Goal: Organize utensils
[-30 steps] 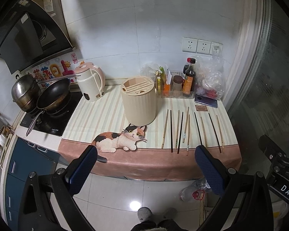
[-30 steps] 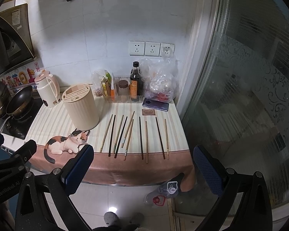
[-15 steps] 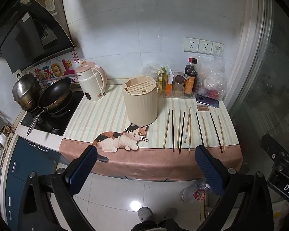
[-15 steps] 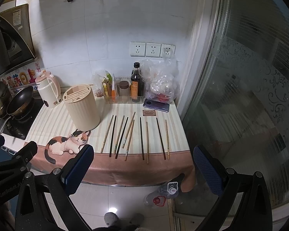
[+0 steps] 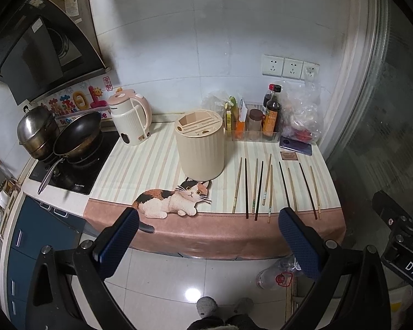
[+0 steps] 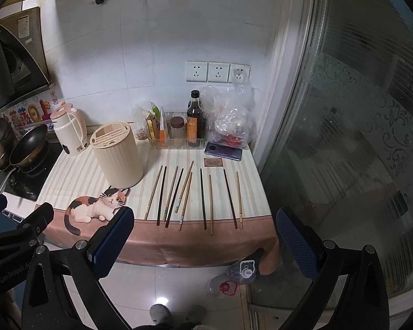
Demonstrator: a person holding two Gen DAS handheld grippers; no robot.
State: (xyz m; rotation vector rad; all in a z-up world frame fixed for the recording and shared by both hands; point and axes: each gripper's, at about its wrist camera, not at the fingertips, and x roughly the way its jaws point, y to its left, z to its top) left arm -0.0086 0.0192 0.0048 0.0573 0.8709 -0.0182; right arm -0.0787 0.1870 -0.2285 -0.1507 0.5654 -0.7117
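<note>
Several chopsticks, some pale wood and some dark, lie side by side on the striped cloth of the counter. To their left stands a cream ribbed utensil holder with a slotted lid. My left gripper hangs open before the counter's front edge, above the floor. My right gripper is open too, level with the cloth's pink hem and short of the chopsticks. Neither holds anything.
A cream kettle, a wok and a steel pot sit to the left. Sauce bottles, a plastic bag and a phone line the back. A glass door bounds the right.
Both views have crept slightly closer to the counter and a little lower. Nothing on the counter has moved, and both grippers stay open.
</note>
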